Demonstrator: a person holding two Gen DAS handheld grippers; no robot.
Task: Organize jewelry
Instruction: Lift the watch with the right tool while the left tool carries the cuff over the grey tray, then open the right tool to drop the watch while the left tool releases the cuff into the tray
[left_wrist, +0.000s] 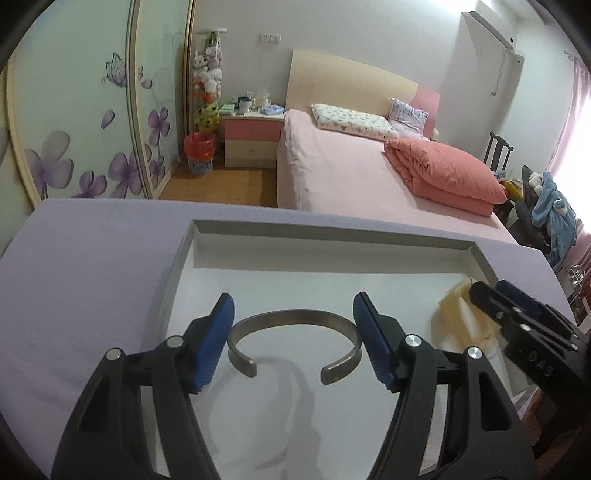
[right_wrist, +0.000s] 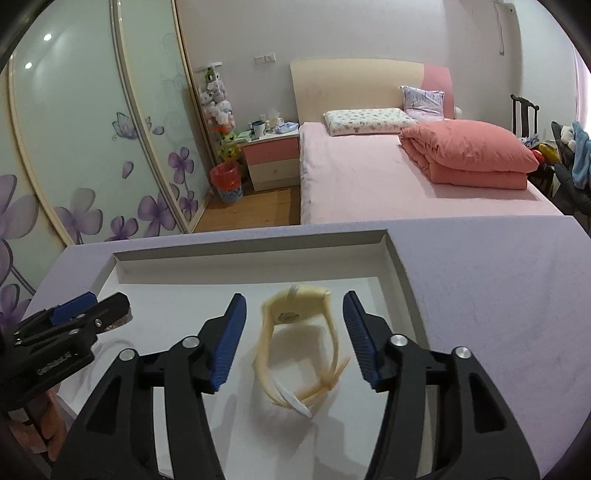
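Over white tray (left_wrist: 186, 258): left gripper (left_wrist: 293, 341) fingers pinch silver cuff bracelet (left_wrist: 293, 321) across its width; right gripper (right_wrist: 293, 341) fingers parted, clear of blurred cream watch (right_wrist: 299, 332) between them.

Only blurred lettering shows on each gripper body seen from the other's camera; none of it reads clearly.

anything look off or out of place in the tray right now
Nothing looks spilled or broken. The silver cuff bracelet sits between the left gripper pads over the white tray. The cream watch between the open right gripper is motion-blurred, so its strap's condition is unclear.
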